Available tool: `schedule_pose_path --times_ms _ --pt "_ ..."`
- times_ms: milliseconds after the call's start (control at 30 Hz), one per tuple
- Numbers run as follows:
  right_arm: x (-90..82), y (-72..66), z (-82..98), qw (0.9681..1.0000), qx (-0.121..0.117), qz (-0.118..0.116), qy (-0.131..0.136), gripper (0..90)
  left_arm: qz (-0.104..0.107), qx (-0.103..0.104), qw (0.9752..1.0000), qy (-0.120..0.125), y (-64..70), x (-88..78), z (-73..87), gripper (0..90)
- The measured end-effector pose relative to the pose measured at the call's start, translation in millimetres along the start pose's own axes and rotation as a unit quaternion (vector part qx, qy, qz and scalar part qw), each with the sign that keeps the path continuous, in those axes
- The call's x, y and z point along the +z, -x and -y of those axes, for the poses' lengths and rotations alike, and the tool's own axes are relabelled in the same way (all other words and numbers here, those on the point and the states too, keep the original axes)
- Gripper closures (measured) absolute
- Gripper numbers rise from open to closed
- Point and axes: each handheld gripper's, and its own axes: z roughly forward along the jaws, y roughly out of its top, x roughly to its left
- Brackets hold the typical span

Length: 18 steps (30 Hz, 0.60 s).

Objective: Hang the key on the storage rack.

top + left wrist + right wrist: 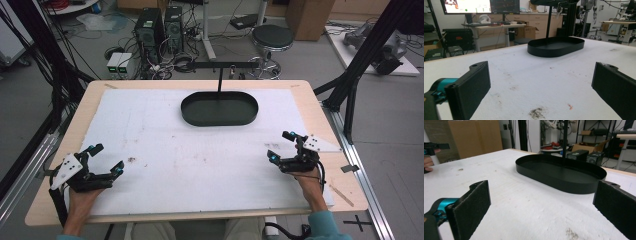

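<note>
A black oval tray [219, 109] with a thin upright post rising from its far side sits at the back middle of the white mat [200, 155]; it looks empty. The same tray [556, 46] lies ahead in the left gripper view, and the tray [560, 173] is closer in the right gripper view. My left gripper [106, 159] rests open near the front left of the mat, nothing between its jaws. My right gripper [281, 146] rests open at the front right, also holding nothing. Both point toward the tray.
The mat covers a wooden table [310, 92] and bears small dark stains [537, 113]. Beyond the table stand computer towers [150, 30], a round stool [272, 37], cables and black frame legs [370, 50].
</note>
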Motion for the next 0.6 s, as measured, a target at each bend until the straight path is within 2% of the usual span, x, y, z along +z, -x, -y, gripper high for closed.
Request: schedule_pose_path --times_ms 167,200,267,600 --pt "-3.9 0.4 15.6 0.9998 0.012 0.005 0.014 0.5 -0.001 0.001 1.0 0.0 0.2 0.0 0.1 2.4" --pt "-5.1 -0.5 16.0 0.9996 0.005 0.013 0.024 0.5 -0.001 0.001 1.0 0.001 0.3 -0.1 0.1 2.4" --pt "-6.8 -1.0 17.0 0.9993 0.005 0.014 0.033 0.5 -0.002 0.001 1.0 0.002 0.6 -0.2 0.2 2.4" --pt "-5.4 -4.2 17.0 0.9995 -0.011 0.015 0.025 0.5 -0.001 0.002 1.0 0.002 0.4 -0.7 0.2 2.4"
